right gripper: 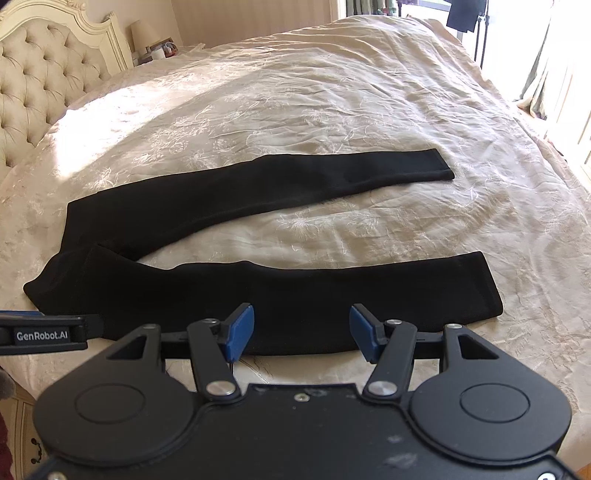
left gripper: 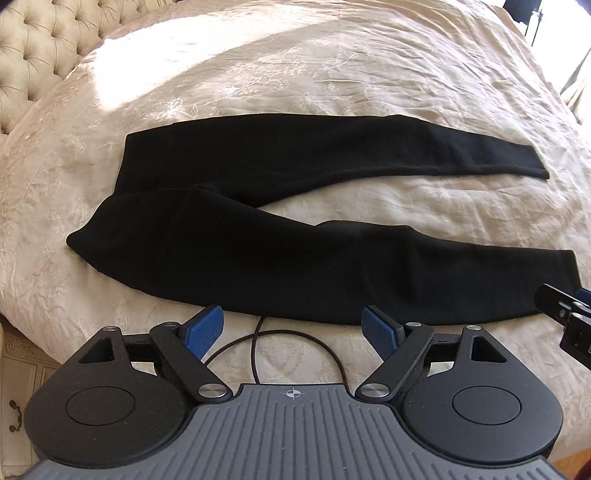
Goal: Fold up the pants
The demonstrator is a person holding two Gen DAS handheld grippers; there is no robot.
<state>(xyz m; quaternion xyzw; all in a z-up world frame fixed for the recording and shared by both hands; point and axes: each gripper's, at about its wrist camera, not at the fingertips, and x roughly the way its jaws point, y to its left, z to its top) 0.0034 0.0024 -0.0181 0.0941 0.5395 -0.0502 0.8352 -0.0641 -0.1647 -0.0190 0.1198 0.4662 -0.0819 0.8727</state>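
Black pants [left gripper: 258, 236] lie flat on the bed, waist to the left, both legs spread apart in a V toward the right. They also show in the right wrist view [right gripper: 295, 295]. My left gripper [left gripper: 291, 328] is open and empty, just in front of the near leg's lower edge. My right gripper [right gripper: 301, 328] is open and empty, its blue pads [right gripper: 242, 328] over the near edge of the near leg, close to the cuff [right gripper: 487, 284]. The right gripper shows at the right edge of the left wrist view [left gripper: 569, 314].
A cream embroidered bedspread [right gripper: 332, 103] covers the bed. A tufted headboard [right gripper: 40, 74] stands at the left. A thin black cable [left gripper: 258, 339] loops on the bedspread by the left gripper. A nightstand with a lamp [right gripper: 142, 33] is at the back.
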